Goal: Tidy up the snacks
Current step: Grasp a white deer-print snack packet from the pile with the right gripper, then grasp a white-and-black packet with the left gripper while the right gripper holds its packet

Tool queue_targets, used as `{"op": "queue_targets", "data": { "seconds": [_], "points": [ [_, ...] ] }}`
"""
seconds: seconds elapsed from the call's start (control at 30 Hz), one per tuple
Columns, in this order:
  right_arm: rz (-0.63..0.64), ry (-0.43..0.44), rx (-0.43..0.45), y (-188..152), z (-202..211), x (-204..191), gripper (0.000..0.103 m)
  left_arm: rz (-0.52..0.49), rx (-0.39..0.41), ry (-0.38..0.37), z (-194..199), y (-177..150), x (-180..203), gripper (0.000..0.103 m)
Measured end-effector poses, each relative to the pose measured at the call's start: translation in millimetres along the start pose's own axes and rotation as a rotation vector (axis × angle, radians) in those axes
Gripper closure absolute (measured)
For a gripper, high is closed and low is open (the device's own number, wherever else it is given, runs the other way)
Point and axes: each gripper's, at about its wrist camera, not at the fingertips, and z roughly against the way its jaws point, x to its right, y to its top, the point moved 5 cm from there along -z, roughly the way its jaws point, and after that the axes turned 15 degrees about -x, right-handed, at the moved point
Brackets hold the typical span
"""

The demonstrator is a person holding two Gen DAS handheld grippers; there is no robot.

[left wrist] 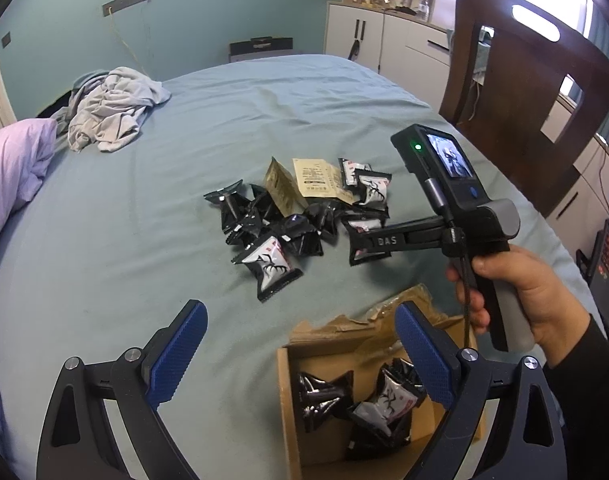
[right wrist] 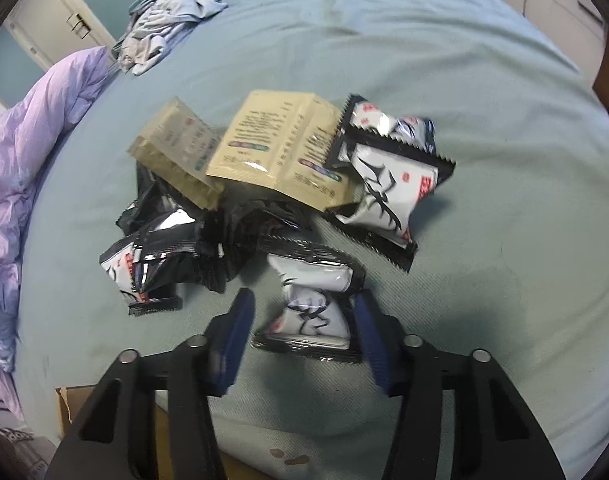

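Few packets already in the cardboard box, most of the pile left on the bed; right gripper fingers straddling one packet, not yet clamped, left gripper fingers spread, empty.

The letters "DAS" stand in pale print on the black arm of the right gripper, just right of the heap of snack packets. The tan sachets atop that heap carry printed lines too small and blurred to read.
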Motion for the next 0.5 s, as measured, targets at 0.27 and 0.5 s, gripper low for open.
{"op": "queue_targets", "data": {
  "seconds": [0.27,0.5],
  "points": [
    [-0.047,-0.006,0.031,-8,15,7,0.071,0.030,0.049,0.059,8,19,-14,0.007],
    [-0.094,0.066,0.184,-51,87,1,0.071,0.059,-0.001,0.114,-12,32,-40,0.007]
  ]
}}
